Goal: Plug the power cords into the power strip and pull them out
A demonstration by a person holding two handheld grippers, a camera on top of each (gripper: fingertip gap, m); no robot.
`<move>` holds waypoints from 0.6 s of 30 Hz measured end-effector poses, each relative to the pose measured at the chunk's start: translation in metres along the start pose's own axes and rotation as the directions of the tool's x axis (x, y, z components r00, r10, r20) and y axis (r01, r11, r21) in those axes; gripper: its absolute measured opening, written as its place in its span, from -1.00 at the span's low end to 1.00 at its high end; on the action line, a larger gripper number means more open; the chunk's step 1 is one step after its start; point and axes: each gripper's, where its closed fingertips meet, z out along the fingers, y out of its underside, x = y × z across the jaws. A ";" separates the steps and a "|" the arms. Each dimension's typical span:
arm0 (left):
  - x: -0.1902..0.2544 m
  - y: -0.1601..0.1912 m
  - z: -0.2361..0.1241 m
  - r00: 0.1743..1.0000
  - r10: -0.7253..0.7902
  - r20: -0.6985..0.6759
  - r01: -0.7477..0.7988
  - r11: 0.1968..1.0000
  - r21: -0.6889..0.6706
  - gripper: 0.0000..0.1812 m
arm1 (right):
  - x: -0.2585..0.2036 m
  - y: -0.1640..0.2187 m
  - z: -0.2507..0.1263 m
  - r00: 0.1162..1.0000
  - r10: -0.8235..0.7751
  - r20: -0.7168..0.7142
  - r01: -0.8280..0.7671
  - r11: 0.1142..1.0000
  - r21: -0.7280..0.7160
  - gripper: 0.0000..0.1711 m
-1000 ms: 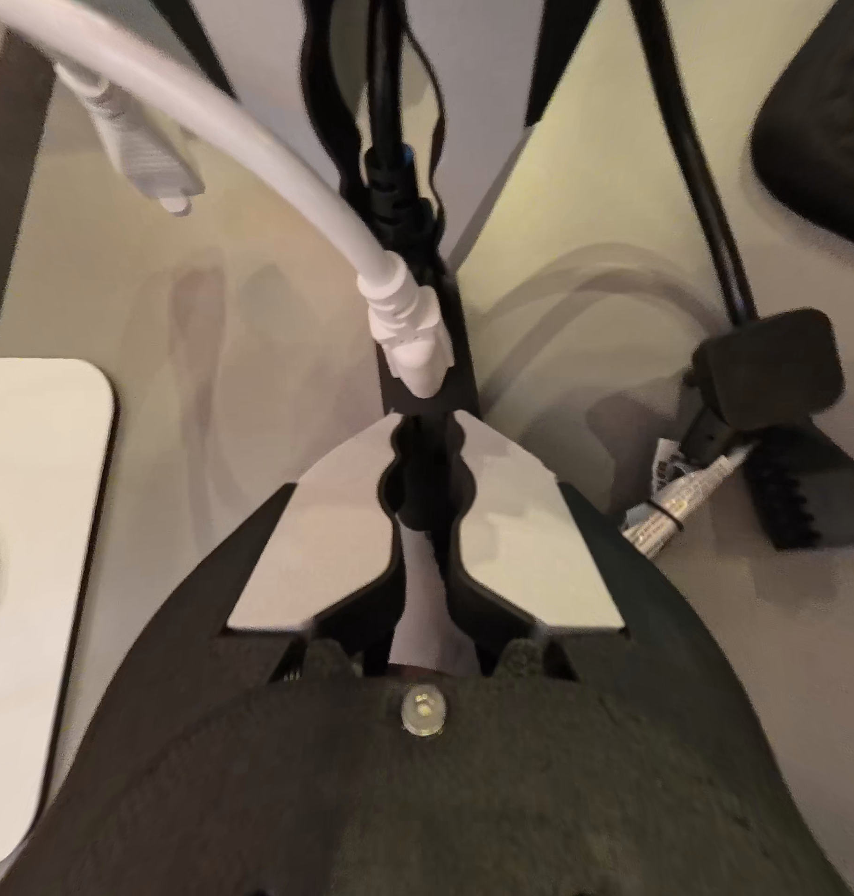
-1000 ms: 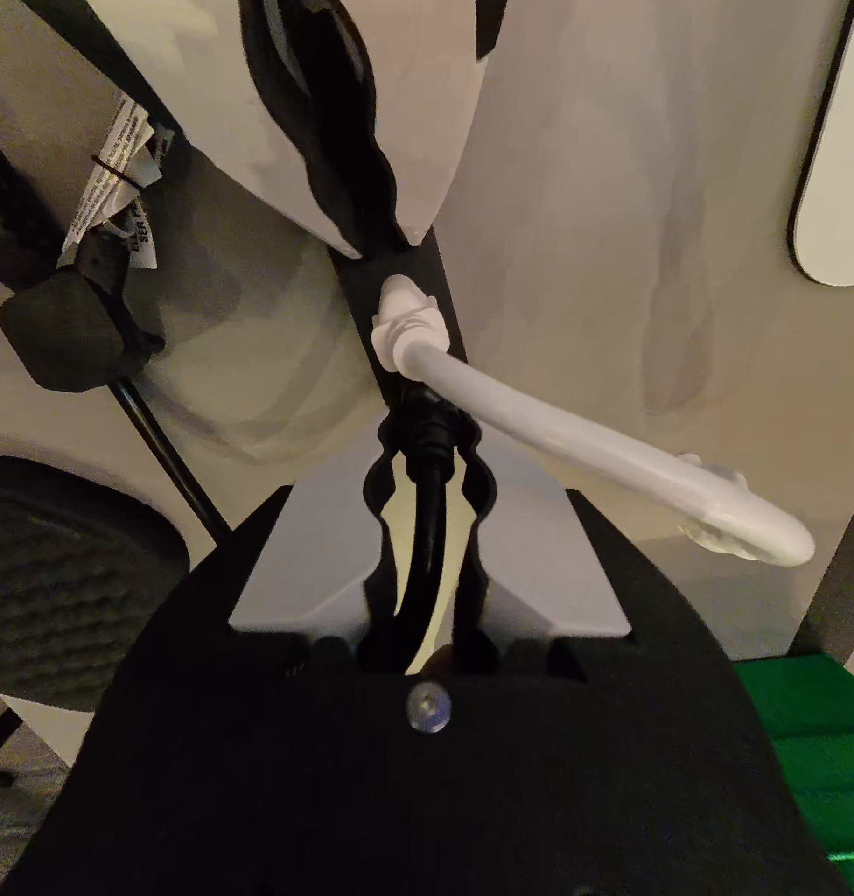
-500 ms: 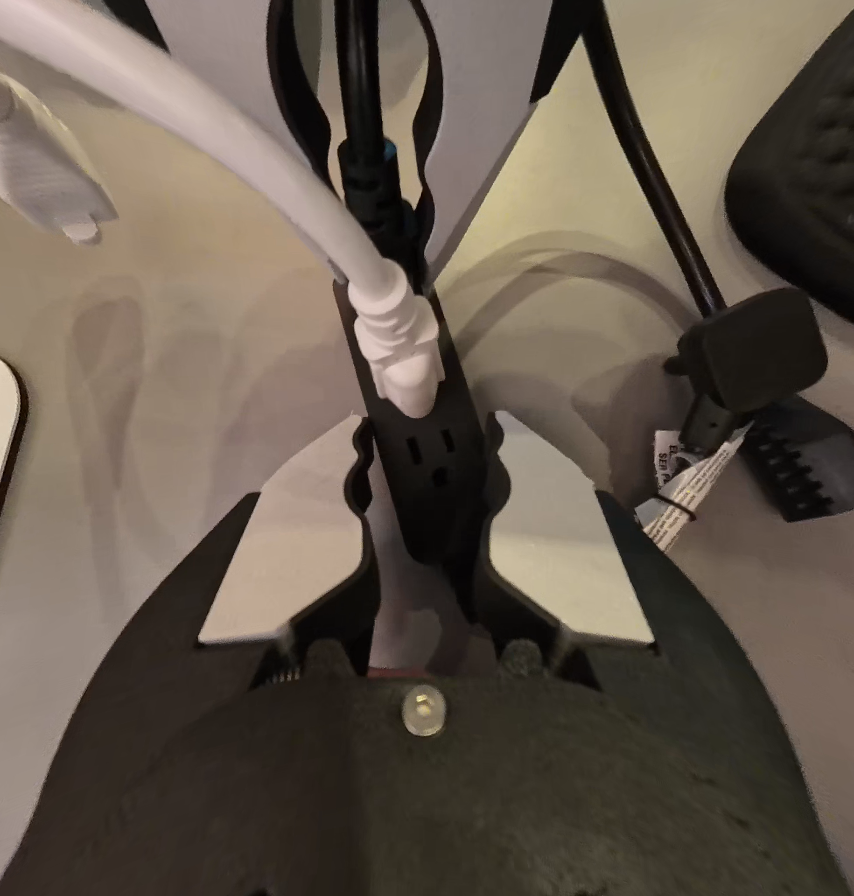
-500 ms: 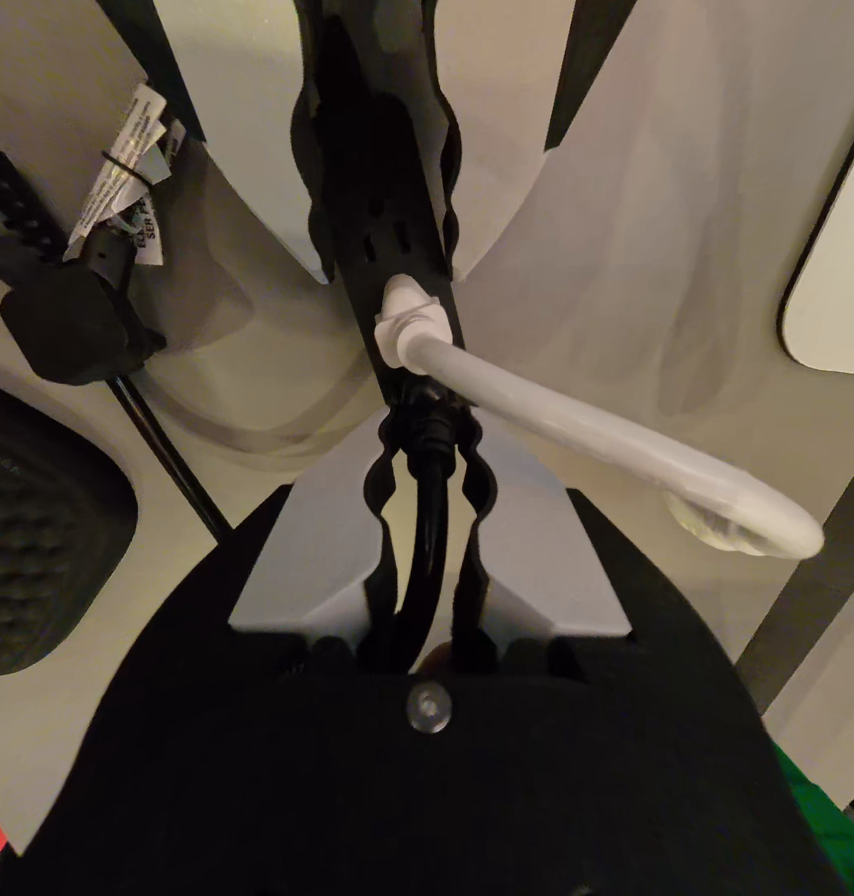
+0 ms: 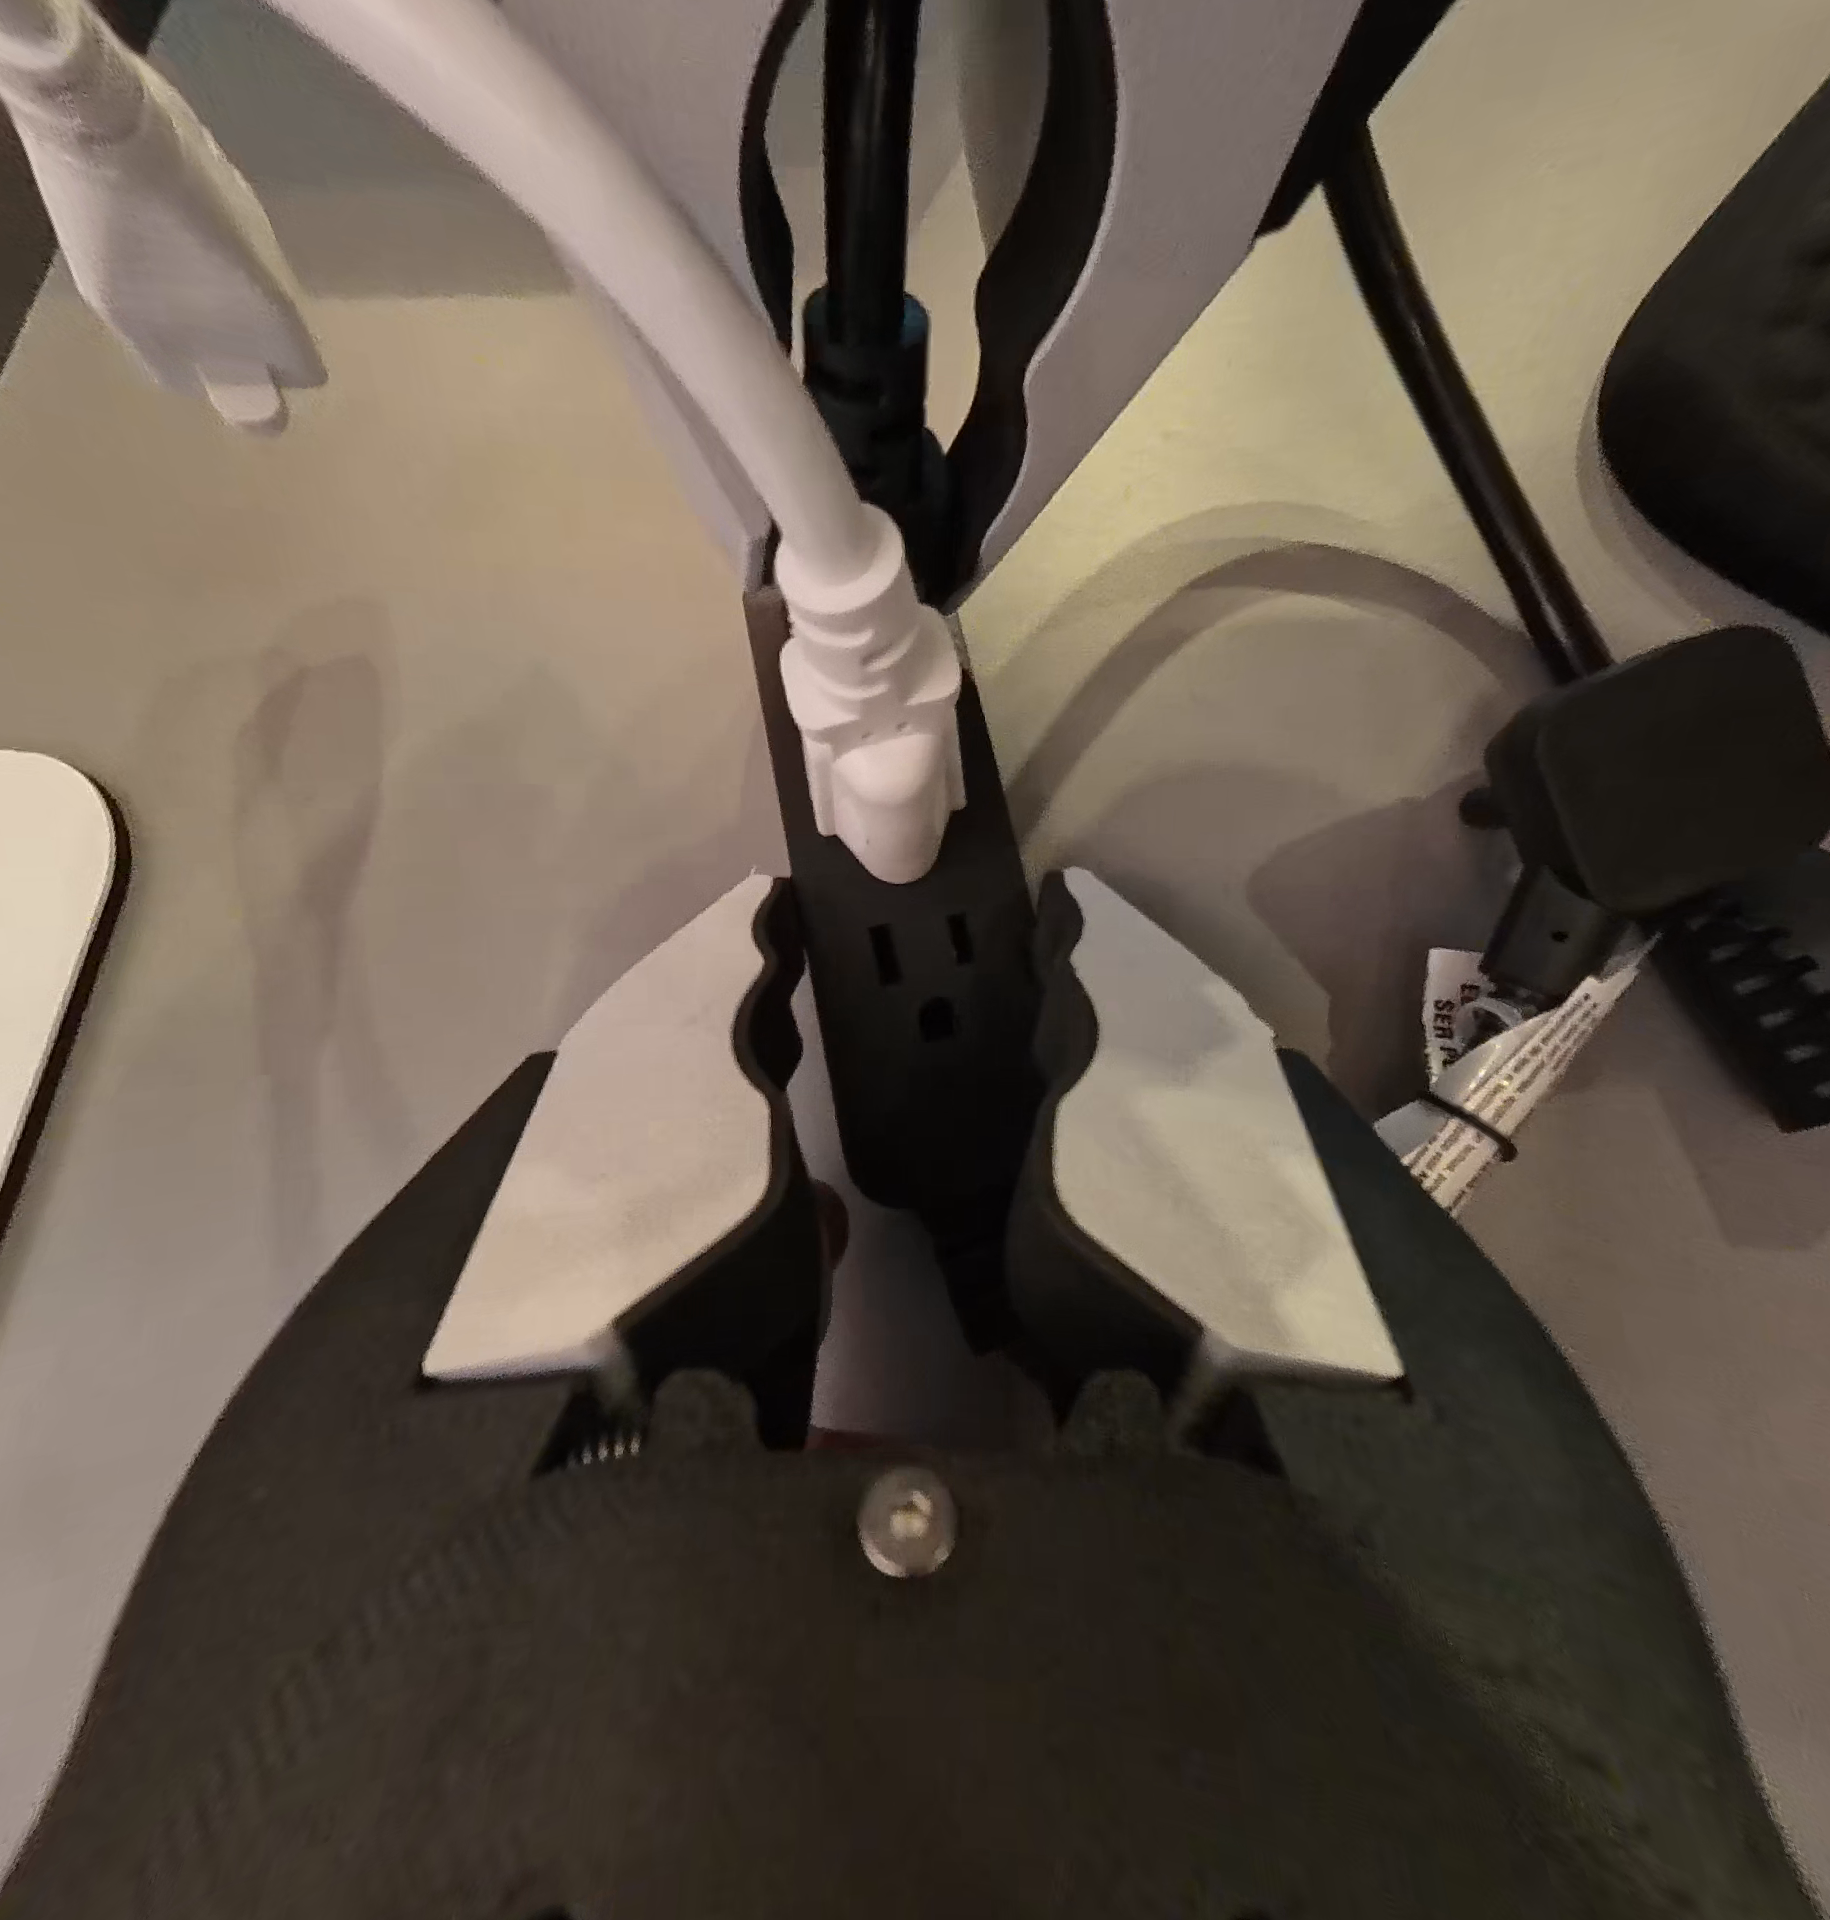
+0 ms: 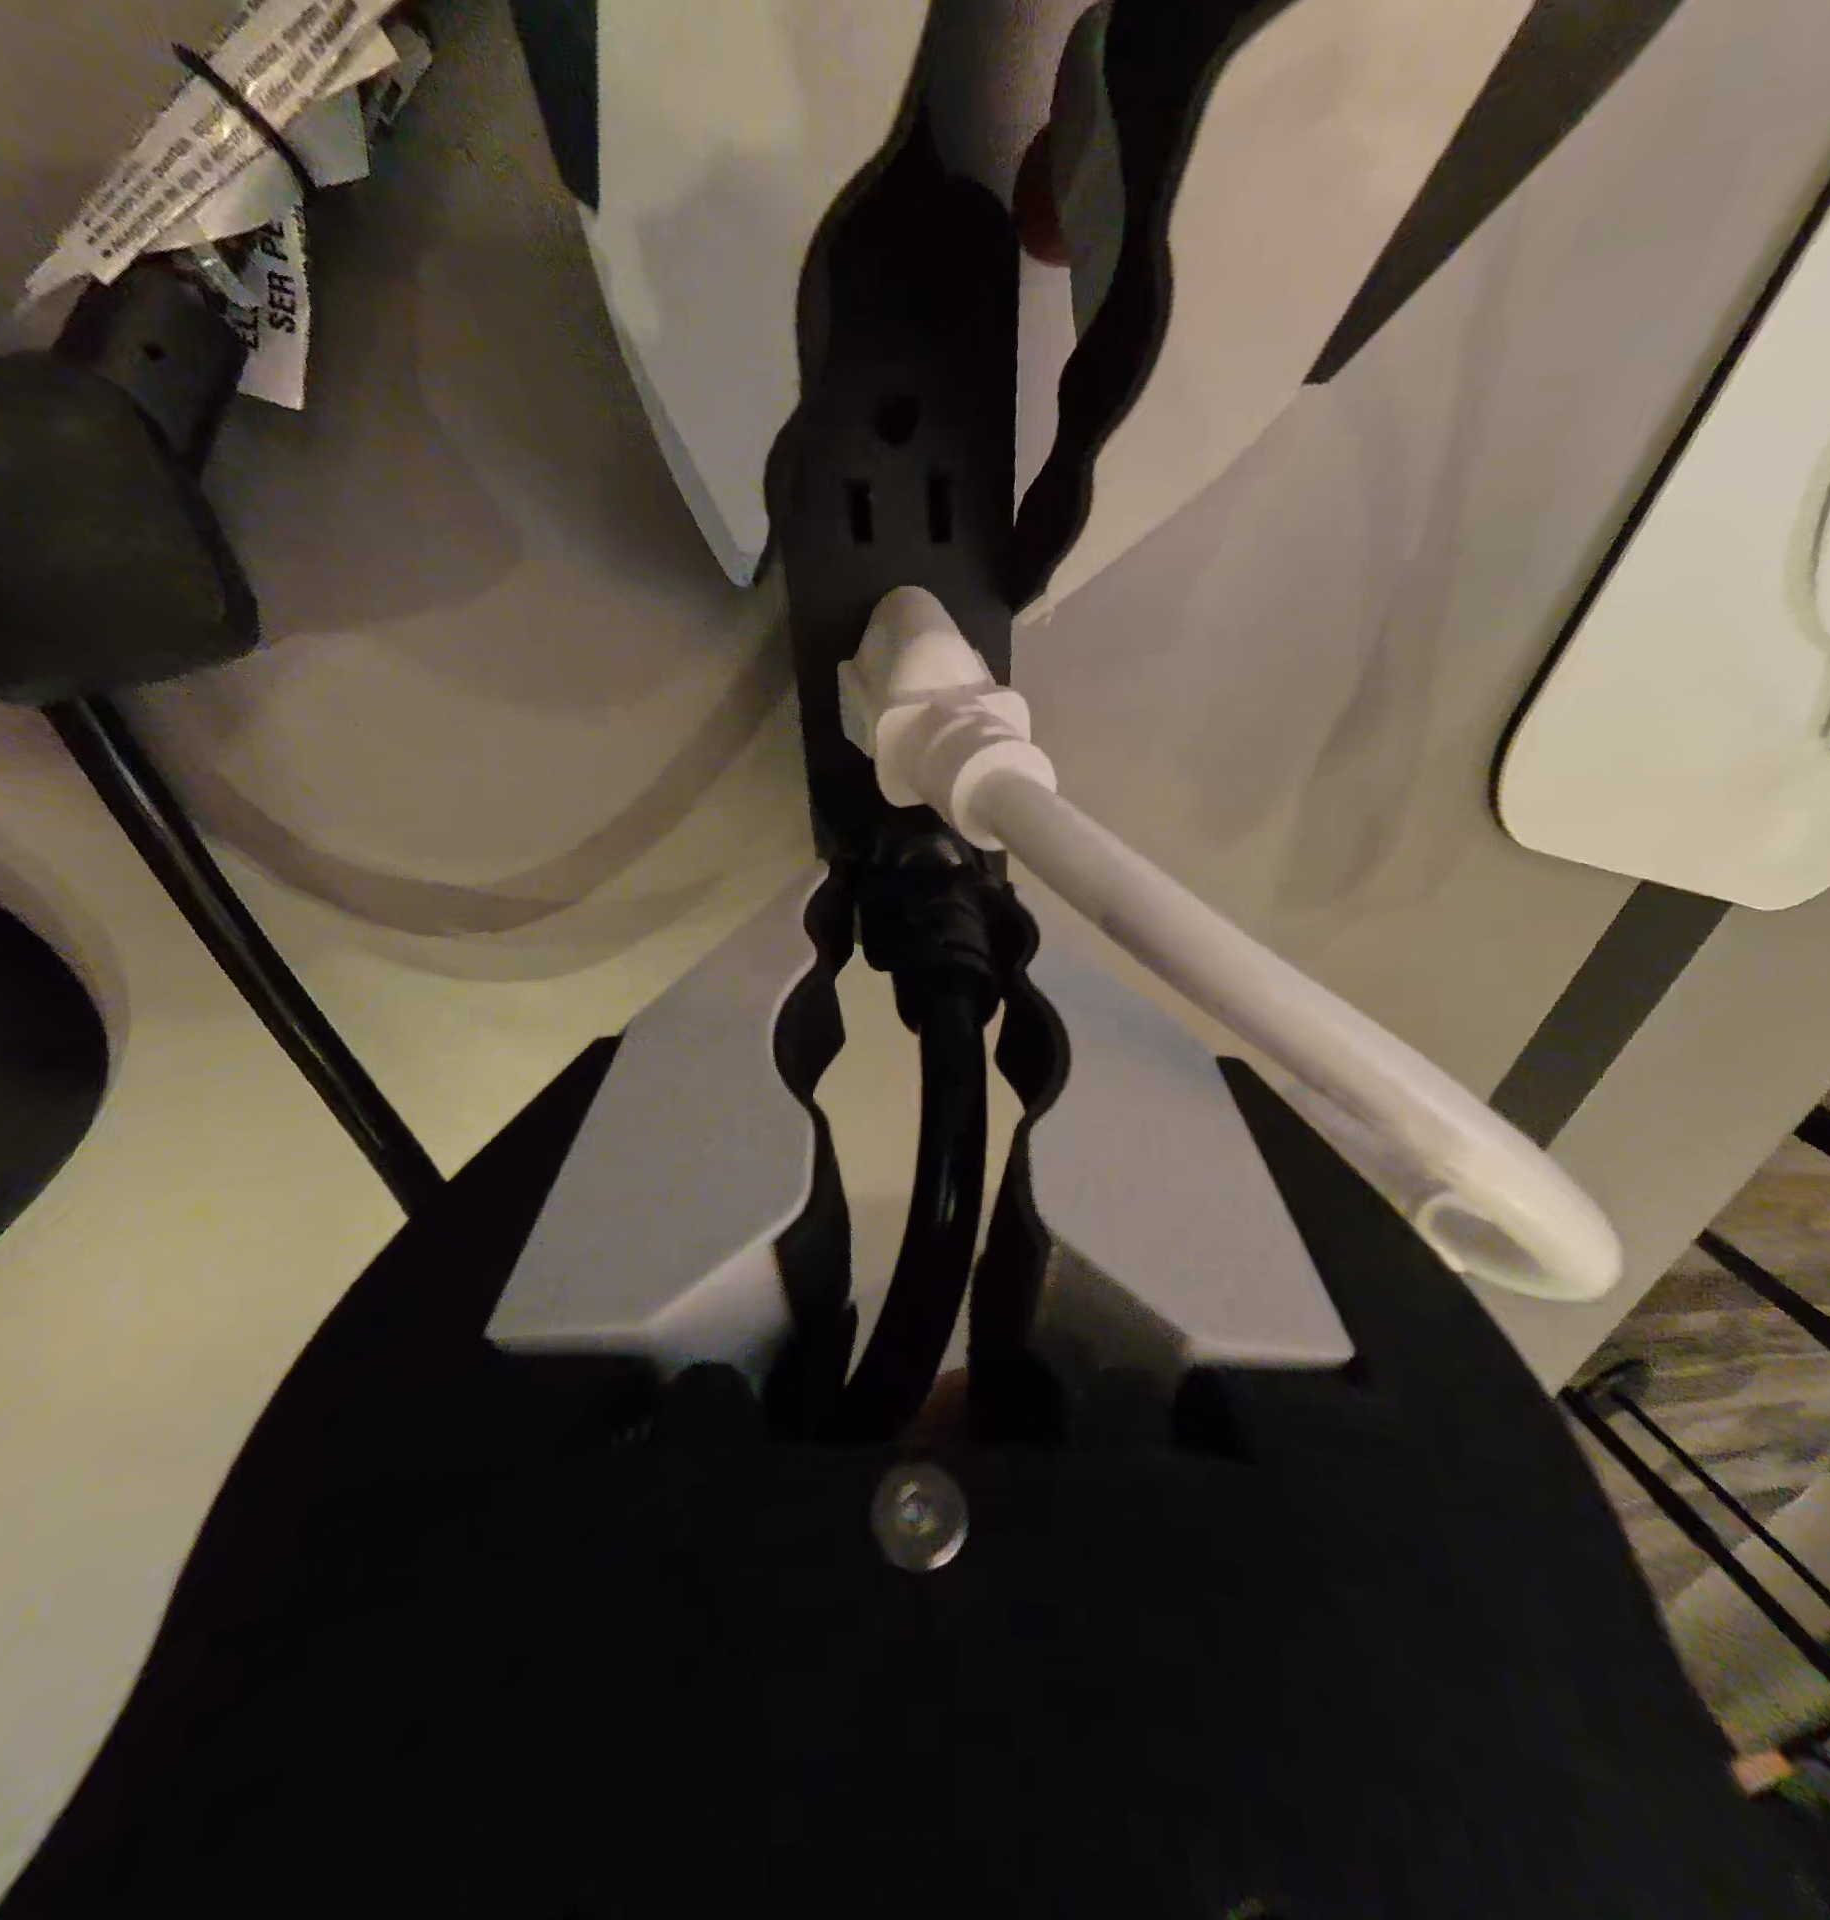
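**Rigid strip, stiff plugs, springy cords: hold the hard parts**

The table (image 5: pixel 423 644) is pale and smooth, so expect little friction under anything you press on.

The power strip (image 5: pixel 916 1029) lies flat on the table between the two tools. It is a narrow black bar, probably light, rigid plastic that will slide or lift unless it is pinned. Your left gripper (image 5: pixel 916 904) has its fingers set apart at the strip's width, one along each side of the end with the free outlet. Whether they actually press on it I cannot tell (a sliver of table shows beside one finger lower down). Take the strip by its long side walls, as here, and keep clear of the outlet faces.

The white cord (image 5: pixel 630 208) is thick and holds its arc in the air, so it is stiff enough to lever on its plug. Its loose far connector (image 5: pixel 163 260) hangs free on the left. The black cord (image 6: pixel 942 1143) bows back between your right fingers and looks thinner and more pliant.

The white plug (image 5: pixel 875 748) sits seated in the middle outlet. Its ribbed moulded body is the place to pinch, never the cord.

The black plug (image 6: pixel 926 914) is at the strip's far outlet, and your right gripper (image 6: pixel 921 920) is closed on its ribbed neck. Seated prongs usually resist, so I would pull straight along the prong axis while the strip is braced, since a sideways tug could bend them.
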 end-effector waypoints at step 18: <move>-0.002 0.001 0.003 1.000 -0.010 0.029 0.010 1.000 0.010 -0.49 | 0.001 -0.003 0.003 0.915 0.281 0.290 -0.344 0.919 0.191 -0.75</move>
